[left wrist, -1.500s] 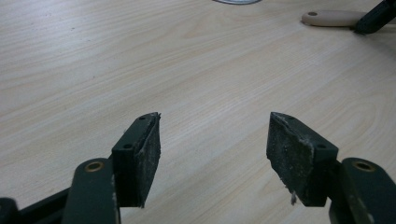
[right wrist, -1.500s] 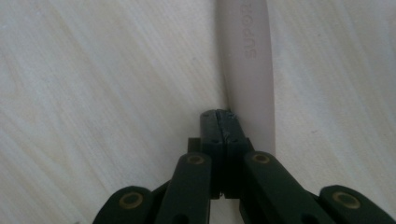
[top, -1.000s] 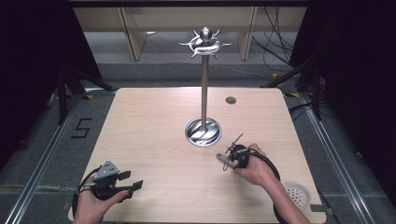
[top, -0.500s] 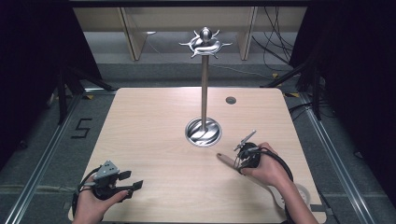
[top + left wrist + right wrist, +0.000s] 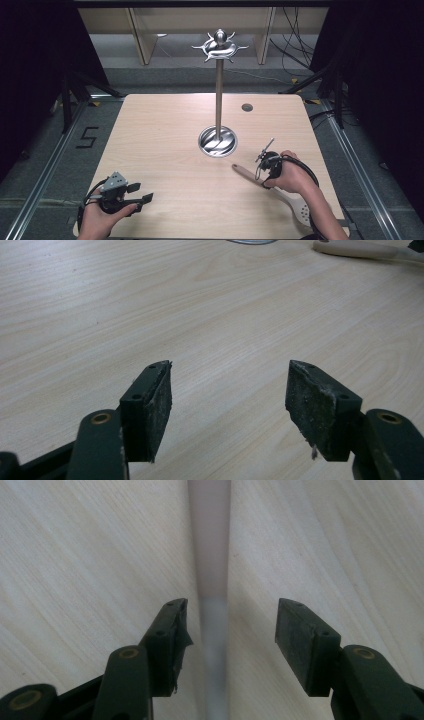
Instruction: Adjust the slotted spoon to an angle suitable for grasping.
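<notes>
Pale wood spatula [image 5: 270, 187] lies flat on the table [image 5: 165, 140] at the lower right of the high view, its perforated head toward the bottom right corner and its handle tip toward centre frame. My right gripper [image 5: 261, 161] sits directly over the handle; its jaws have just been opening and now stand wide, the handle [image 5: 210, 580] running straight up the middle of the right gripper view between the pads, touched by neither. The long axis thus lies in line with the jaws, so I judge that closing would catch it across its width. My left gripper [image 5: 132, 192], lower left, is spread wide on nothing, well apart from the spatula [image 5: 360, 247]; the right hand is far nearer. Beyond, at centre, stands the metal stand [image 5: 218, 100].
</notes>
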`<state>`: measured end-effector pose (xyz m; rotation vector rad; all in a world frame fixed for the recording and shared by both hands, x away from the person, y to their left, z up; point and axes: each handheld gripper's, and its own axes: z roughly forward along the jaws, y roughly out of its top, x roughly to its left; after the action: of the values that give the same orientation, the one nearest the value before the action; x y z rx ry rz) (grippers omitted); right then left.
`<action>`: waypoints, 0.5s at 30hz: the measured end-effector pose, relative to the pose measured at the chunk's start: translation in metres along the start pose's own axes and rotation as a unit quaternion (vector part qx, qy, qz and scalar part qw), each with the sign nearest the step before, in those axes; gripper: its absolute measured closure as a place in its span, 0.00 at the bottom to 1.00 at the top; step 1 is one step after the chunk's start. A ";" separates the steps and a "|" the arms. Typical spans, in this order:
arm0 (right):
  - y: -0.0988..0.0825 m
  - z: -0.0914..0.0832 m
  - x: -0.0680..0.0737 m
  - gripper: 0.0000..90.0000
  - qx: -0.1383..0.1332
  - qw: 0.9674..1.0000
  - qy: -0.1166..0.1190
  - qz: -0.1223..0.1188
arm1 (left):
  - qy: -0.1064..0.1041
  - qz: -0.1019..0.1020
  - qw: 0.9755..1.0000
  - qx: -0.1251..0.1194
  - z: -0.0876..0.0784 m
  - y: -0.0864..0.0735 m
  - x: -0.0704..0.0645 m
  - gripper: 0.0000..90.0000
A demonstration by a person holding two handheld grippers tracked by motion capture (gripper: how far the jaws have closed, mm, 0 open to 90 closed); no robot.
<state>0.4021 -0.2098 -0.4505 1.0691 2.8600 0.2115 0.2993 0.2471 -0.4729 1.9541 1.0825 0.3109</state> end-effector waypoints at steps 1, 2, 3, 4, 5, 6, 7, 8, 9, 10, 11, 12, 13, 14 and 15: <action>0.000 0.000 0.000 0.52 0.000 1.000 0.000 0.000 | 0.000 0.000 1.000 0.000 0.000 0.000 0.000 0.39; 0.002 0.002 -0.001 0.51 0.000 1.000 0.001 -0.006 | -0.001 0.001 1.000 -0.003 0.001 0.000 0.000 0.38; 0.002 0.002 -0.001 0.51 0.000 1.000 0.001 -0.006 | -0.001 0.001 1.000 -0.003 0.001 0.000 0.000 0.38; 0.003 0.003 -0.001 0.51 0.000 1.000 0.000 -0.002 | 0.000 0.003 1.000 0.001 0.000 0.000 0.000 0.38; 0.004 0.004 -0.003 0.52 -0.002 1.000 -0.003 -0.015 | -0.001 0.012 1.000 0.009 -0.001 0.000 0.001 0.38; 0.005 0.005 -0.002 0.52 -0.006 1.000 -0.005 -0.013 | -0.001 0.004 1.000 0.002 0.000 0.000 0.000 0.39; 0.006 0.005 -0.002 0.52 -0.001 1.000 -0.004 -0.010 | -0.002 0.005 1.000 0.000 0.000 0.000 0.000 0.38; 0.009 0.007 -0.002 0.52 0.004 1.000 0.002 -0.017 | -0.003 0.007 1.000 0.002 0.000 0.000 0.000 0.38; 0.009 0.007 -0.002 0.52 0.004 1.000 0.002 -0.017 | -0.003 0.007 1.000 0.002 0.000 0.000 0.000 0.39; 0.012 0.008 -0.003 0.53 0.012 1.000 0.007 -0.022 | -0.003 0.011 1.000 0.005 -0.001 0.000 0.001 0.38; 0.012 0.008 -0.003 0.53 0.012 1.000 0.007 -0.022 | -0.003 0.011 1.000 0.005 -0.001 0.000 0.001 0.39; 0.013 0.008 -0.002 0.53 0.016 1.000 0.008 -0.018 | -0.002 0.011 1.000 0.005 -0.001 0.000 0.001 0.39; 0.015 0.009 -0.004 0.54 0.020 0.999 0.010 -0.028 | -0.002 0.008 1.000 0.000 -0.001 0.000 0.000 0.39; 0.016 0.010 -0.003 0.54 0.024 0.999 0.012 -0.019 | -0.002 0.001 1.000 -0.001 0.000 0.000 0.000 0.39; 0.018 0.010 -0.003 0.55 0.028 0.999 0.013 -0.024 | -0.002 0.002 1.000 -0.001 0.000 0.000 0.000 0.39</action>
<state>0.4173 -0.1978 -0.4579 1.0134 2.9276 0.1441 0.2988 0.2472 -0.4729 1.9541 1.0764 0.3098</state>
